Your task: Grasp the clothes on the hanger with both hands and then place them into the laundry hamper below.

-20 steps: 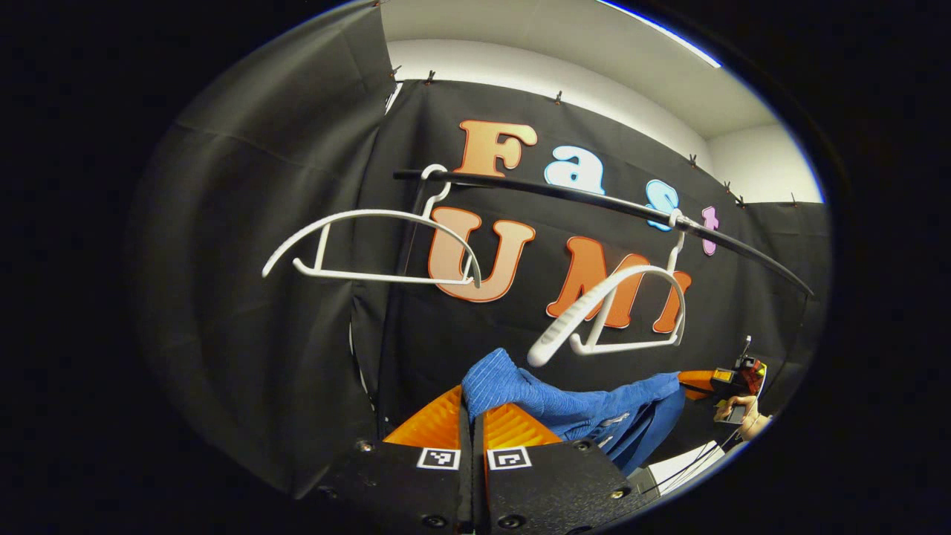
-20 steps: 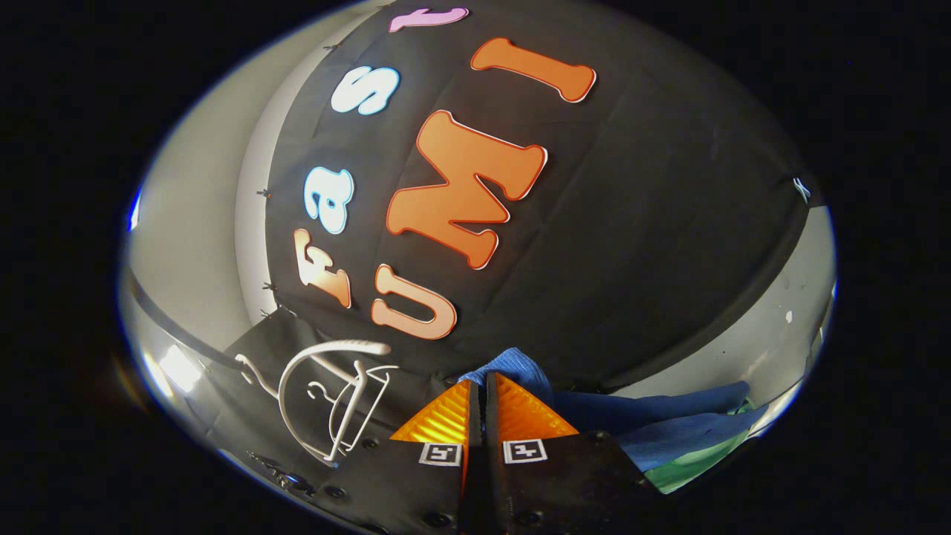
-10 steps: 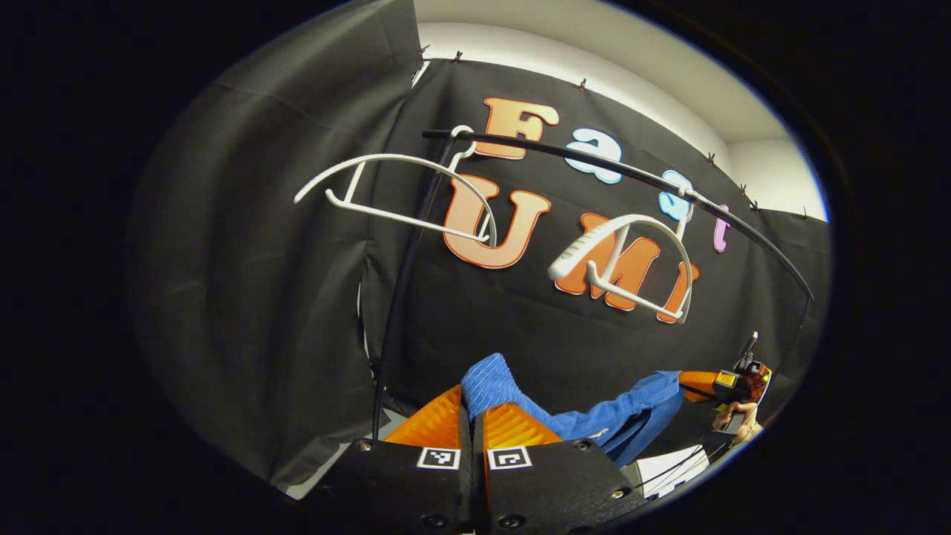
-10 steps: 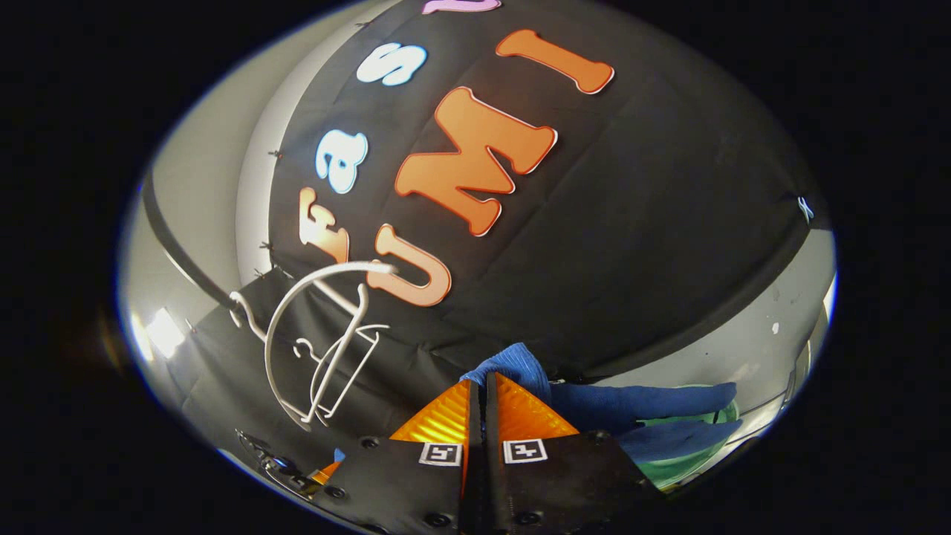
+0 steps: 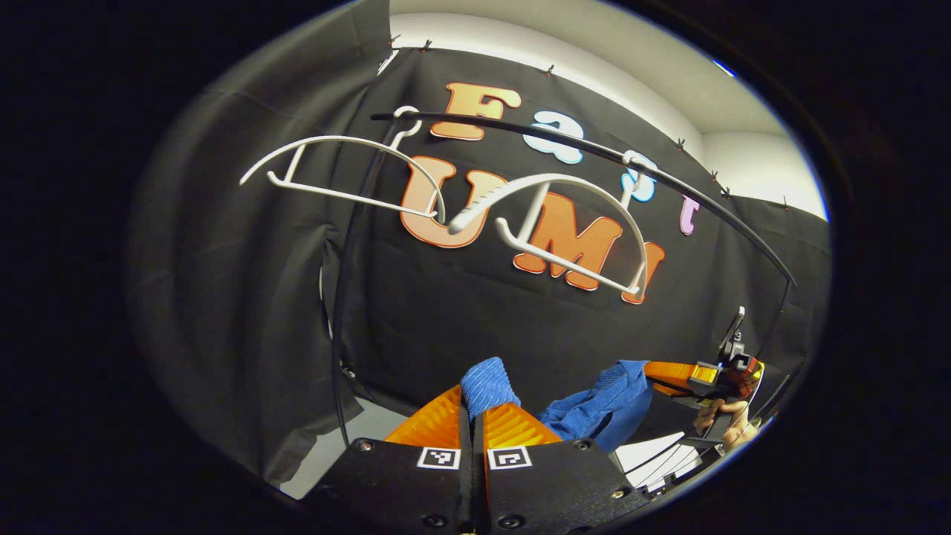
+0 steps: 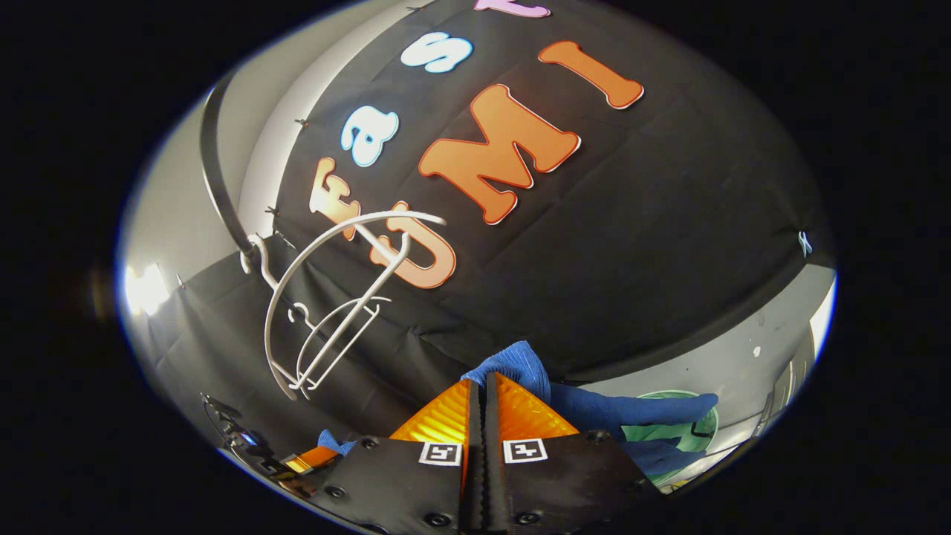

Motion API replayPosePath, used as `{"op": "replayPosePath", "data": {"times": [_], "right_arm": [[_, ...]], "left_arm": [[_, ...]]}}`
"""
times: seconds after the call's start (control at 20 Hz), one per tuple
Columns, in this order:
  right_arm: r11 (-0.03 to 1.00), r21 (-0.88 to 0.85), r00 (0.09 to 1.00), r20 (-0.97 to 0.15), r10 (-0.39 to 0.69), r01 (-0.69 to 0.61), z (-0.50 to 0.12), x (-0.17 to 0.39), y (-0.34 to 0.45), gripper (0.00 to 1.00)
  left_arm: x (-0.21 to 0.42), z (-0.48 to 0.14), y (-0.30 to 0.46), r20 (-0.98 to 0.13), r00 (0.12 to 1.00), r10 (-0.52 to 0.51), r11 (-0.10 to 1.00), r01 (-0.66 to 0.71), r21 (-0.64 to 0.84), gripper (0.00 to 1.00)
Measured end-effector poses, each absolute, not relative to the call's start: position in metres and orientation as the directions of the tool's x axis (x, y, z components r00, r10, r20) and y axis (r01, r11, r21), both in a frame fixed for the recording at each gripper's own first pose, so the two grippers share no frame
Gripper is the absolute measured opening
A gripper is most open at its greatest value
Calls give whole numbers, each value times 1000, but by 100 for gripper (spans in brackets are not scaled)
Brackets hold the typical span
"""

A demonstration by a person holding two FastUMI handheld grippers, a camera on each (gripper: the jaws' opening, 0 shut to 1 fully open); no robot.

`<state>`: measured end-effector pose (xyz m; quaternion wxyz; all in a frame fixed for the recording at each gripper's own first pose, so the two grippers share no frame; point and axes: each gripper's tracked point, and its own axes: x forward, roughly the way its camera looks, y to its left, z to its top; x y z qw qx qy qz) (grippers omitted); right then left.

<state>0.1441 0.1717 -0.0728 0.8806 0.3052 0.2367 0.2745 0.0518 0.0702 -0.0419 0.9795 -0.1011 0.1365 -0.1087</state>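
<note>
Both grippers are clamped on one blue garment (image 5: 594, 401), which hangs free of the hangers. Seen in the left gripper view, the left gripper (image 5: 472, 405) has its two fingers pressed together on a bunched fold of the cloth that sticks up just above the tips. From there the fabric sags and runs across to the right gripper (image 5: 672, 371), farther off at the lower right, held by a person's hand (image 5: 724, 427). Above, a black clothes rail (image 5: 579, 145) curves across the booth with two bare white hangers hooked on it: one hanger (image 5: 342, 174) near the rail's left end, a second hanger (image 5: 553, 223) nearer its middle, their arms overlapping in this view.

Through the right gripper view, that gripper's fingers are likewise closed on a fold of the garment (image 6: 520, 368), and a length of blue cloth trails off to the right. Behind that trailing cloth, low at the right edge, sits the green laundry hamper (image 6: 654, 427) on a grey floor (image 6: 743, 364); the garment is not inside it.
</note>
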Motion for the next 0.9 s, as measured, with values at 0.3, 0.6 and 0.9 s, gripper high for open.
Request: {"op": "replayPosePath", "data": {"times": [0.3, 0.6, 0.9], "right_arm": [[731, 587, 750, -294, 592, -348, -82, 124, 174, 7], [756, 567, 752, -328, 572, -327, -98, 116, 180, 7], [835, 461, 777, -390, 495, -301, -121, 126, 166, 7]], "left_arm": [[54, -50, 18, -268, 904, -334, 934, 280, -220, 0], [62, -74, -40, -310, 855, -415, 907, 362, -218, 0], [83, -105, -83, -361, 814, -455, 890, 400, -220, 0]]}}
